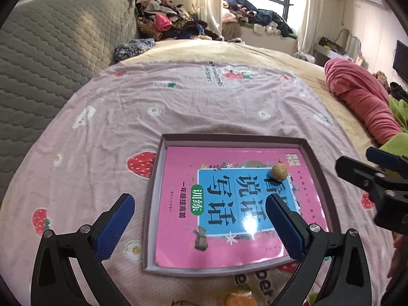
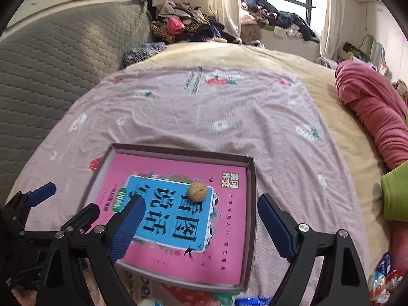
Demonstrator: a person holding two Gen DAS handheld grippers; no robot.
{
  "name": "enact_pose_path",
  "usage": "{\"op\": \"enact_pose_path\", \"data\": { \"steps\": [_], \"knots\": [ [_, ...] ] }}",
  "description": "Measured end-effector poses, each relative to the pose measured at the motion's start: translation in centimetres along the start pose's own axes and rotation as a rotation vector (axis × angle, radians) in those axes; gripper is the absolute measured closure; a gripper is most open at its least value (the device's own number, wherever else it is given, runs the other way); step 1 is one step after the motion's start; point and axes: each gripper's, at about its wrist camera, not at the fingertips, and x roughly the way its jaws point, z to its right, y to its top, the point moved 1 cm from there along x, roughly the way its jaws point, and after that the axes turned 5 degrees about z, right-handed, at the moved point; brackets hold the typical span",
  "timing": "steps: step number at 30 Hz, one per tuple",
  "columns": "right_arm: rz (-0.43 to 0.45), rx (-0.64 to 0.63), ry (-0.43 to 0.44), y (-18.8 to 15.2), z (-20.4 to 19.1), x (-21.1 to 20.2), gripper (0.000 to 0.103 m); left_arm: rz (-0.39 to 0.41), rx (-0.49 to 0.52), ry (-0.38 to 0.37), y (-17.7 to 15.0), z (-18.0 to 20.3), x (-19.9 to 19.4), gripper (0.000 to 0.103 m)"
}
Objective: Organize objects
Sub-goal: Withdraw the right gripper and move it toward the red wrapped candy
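Walnut first: a small tan, wrinkled-shelled nut [image 1: 279, 171] sits loose on the glossy cover of a pink workbook with a blue title panel and big black Chinese characters [image 1: 221, 211]. It rests near the book's far right corner, on the upper edge of the blue panel. The nut is nearly round, so I can't make out a long axis or which way it points; the right wrist view shows dark creases on the side facing the camera.

That workbook lies flat inside a shallow rectangular cardboard tray with dark mauve walls [image 1: 156, 176], filling most of it. Its long axis runs away from the grippers, toward the far end of the bed, and the title characters lie sideways as seen from both cameras. Tray and book rest on a pink bedsheet printed with strawberries and white flowers [image 1: 122, 117].

Both tools hover above the near end of the tray. The left gripper [image 1: 200, 227], black-framed with blue ribbed pads, has its fingers spread wide with nothing between them. The right gripper [image 2: 199, 229] is likewise spread wide and grips nothing; the walnut lies just beyond its fingertips.

A rolled pink blanket [image 2: 374, 117] lies along the right side.
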Motion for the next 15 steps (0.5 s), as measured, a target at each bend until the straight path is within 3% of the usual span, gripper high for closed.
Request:
{"op": "enact_pose_path", "data": {
  "steps": [7,15],
  "knots": [
    [0.086,-0.041,0.013,0.0,-1.4,-6.7,0.013,0.042,0.003,0.006,-0.6,-0.6,-4.9,0.001],
    [0.144,-0.108,0.005,-2.4,-3.0,-13.0,0.011,0.076,0.010,0.005,-2.7,-1.3,-10.0,0.001]
  ]
}}
